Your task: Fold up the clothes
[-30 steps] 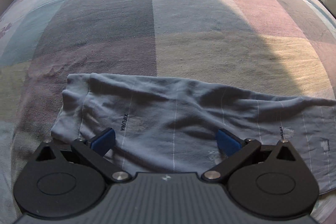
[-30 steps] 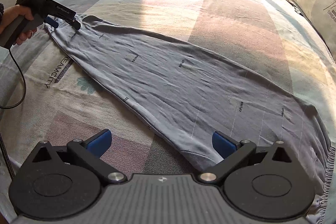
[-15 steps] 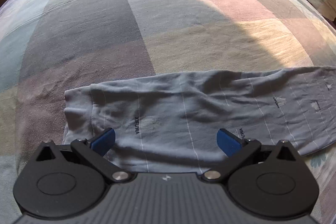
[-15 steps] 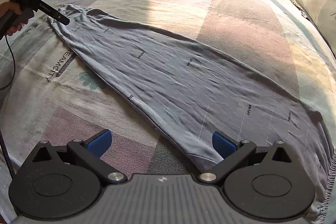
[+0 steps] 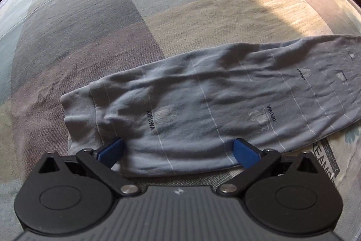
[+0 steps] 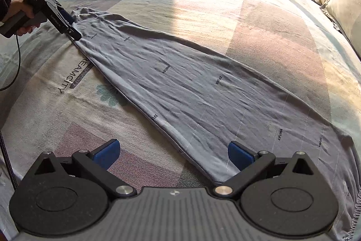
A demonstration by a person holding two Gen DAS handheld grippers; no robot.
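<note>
Though creased, grey trousers (image 6: 191, 87) flat on bedspread (image 6: 225, 3); each gripper (image 5: 178, 148) wide, empty.

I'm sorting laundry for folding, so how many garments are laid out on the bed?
1. A single grey garment lies flat on the bed, stretching from the left hand-held gripper towards the right one. More may lie out of view.

The left gripper (image 5: 178, 150), jaws spread wide, sits over the grey garment's (image 5: 214, 103) cuffed end on the bedsheet (image 5: 112, 15).
</note>
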